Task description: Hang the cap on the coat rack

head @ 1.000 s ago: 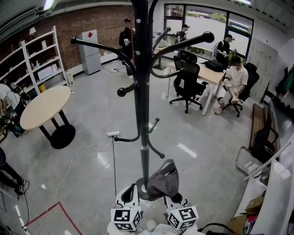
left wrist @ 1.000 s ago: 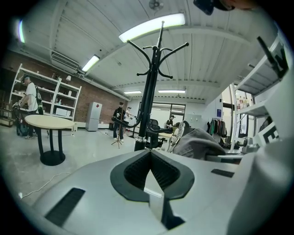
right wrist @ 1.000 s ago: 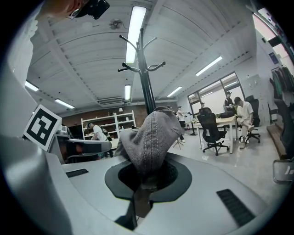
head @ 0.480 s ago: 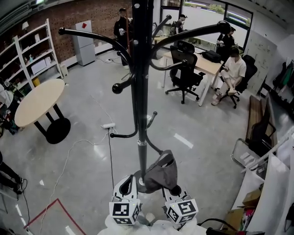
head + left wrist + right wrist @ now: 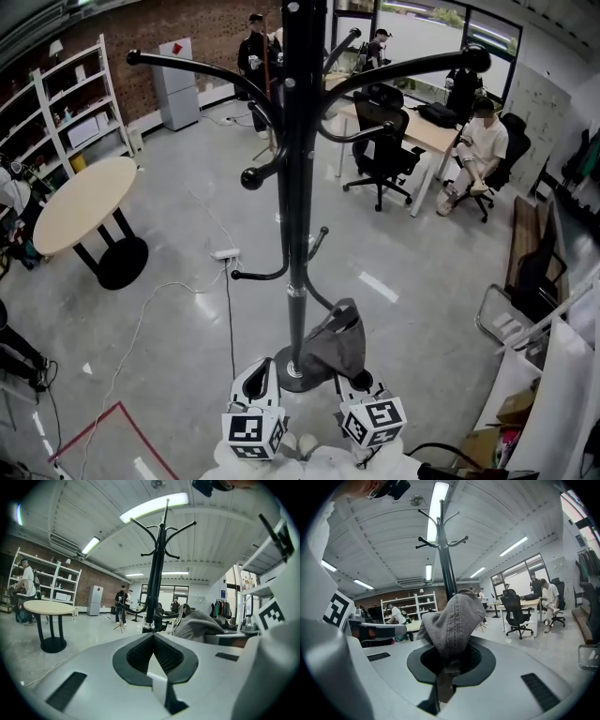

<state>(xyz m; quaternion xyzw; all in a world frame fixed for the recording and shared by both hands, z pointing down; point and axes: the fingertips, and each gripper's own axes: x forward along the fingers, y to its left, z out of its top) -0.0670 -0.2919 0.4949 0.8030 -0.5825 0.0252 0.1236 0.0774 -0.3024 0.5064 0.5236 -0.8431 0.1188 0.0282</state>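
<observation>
Right gripper (image 5: 447,663) is pinching the grey cap (image 5: 453,616) down near the coat rack (image 5: 298,187) base; left gripper (image 5: 153,639) is pressed together, empty. I'd lift the cap above a hook (image 5: 251,178), seat it over the knob, and only then let go.

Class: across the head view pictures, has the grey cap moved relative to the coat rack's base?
No clear move: the cap stays just right of the coat rack base, held by the right gripper.

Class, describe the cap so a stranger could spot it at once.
Find the tall black coat rack standing on the grey floor. Near its base, the right gripper pinches a grey fabric cap, the only soft, crumpled thing beside that hard black rack.
</observation>
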